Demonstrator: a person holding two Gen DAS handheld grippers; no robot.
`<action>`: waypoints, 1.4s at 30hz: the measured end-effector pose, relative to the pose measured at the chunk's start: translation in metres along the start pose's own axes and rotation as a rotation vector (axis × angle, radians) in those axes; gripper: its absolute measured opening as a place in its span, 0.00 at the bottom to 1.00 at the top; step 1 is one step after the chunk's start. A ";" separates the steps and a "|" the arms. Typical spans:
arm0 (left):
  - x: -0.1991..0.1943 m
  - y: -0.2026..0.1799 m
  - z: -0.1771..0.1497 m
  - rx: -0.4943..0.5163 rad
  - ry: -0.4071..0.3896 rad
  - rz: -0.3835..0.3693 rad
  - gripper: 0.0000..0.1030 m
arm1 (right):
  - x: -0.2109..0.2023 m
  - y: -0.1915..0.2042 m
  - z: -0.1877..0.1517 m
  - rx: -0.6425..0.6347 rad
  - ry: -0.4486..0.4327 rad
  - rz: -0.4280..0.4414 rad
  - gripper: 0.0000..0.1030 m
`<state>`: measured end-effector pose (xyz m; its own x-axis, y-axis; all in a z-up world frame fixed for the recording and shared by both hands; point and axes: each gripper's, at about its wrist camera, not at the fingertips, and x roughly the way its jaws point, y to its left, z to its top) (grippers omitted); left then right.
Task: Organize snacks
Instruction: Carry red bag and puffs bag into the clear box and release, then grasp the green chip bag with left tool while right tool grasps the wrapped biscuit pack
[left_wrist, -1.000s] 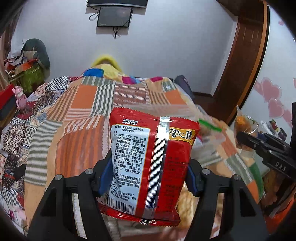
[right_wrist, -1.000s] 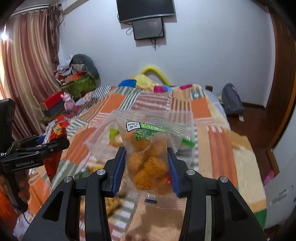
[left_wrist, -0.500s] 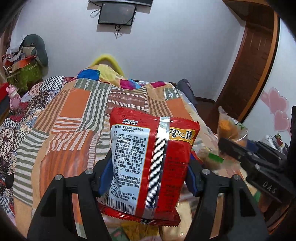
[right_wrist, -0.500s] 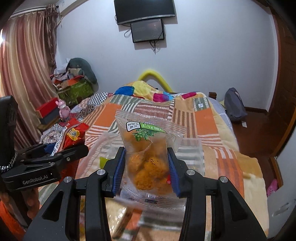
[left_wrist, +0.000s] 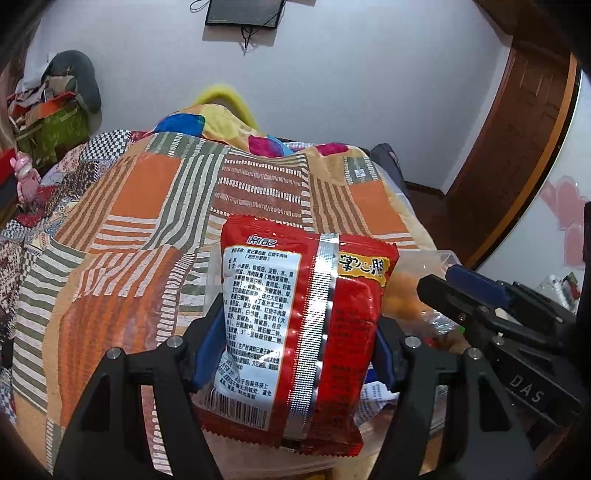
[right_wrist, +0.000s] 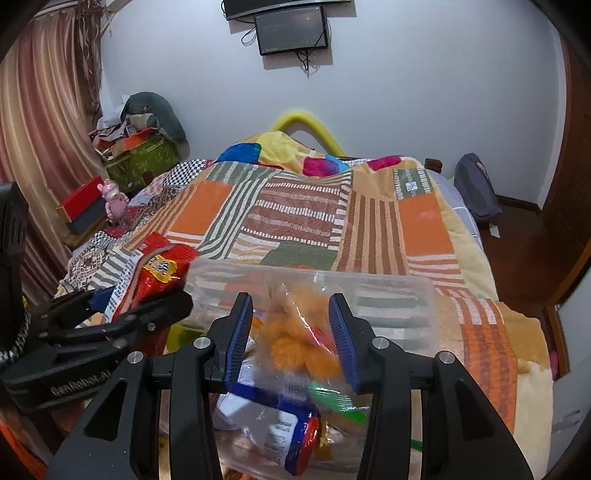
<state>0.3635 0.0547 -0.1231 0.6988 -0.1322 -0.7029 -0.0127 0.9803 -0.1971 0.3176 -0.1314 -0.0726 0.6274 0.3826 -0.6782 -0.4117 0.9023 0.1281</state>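
My left gripper (left_wrist: 291, 343) is shut on a red snack packet (left_wrist: 295, 332) with a white label, held upright above the bed. It also shows in the right wrist view (right_wrist: 155, 273). My right gripper (right_wrist: 291, 332) is open over a clear plastic bin (right_wrist: 391, 306). A clear bag of orange snacks (right_wrist: 295, 339) falls, blurred, between its blue pads (right_wrist: 240, 332) into the bin. The bin holds several packets, among them a blue-and-white one (right_wrist: 266, 421).
The bin rests on a bed with a patchwork quilt (right_wrist: 303, 218) in orange, brown and green. A wooden door (left_wrist: 517, 155) stands at the right. Boxes and clutter (right_wrist: 136, 155) sit at the far left by a curtain.
My right gripper has opened and let go of the orange snack bag, which drops into the bin. Both grippers have moved forward over the bin. The left still holds the red packet.
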 end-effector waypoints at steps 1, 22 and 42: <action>0.000 0.000 0.000 -0.001 0.001 0.001 0.66 | -0.001 0.000 0.000 0.000 0.001 -0.001 0.39; -0.109 0.008 -0.029 0.068 -0.079 0.006 0.87 | -0.088 0.028 -0.033 -0.073 -0.062 0.021 0.56; -0.098 0.067 -0.147 0.066 0.147 0.095 0.87 | -0.028 0.084 -0.119 -0.088 0.200 0.067 0.64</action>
<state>0.1892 0.1119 -0.1680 0.5843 -0.0543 -0.8097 -0.0229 0.9963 -0.0834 0.1870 -0.0902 -0.1286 0.4563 0.3863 -0.8016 -0.5099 0.8518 0.1202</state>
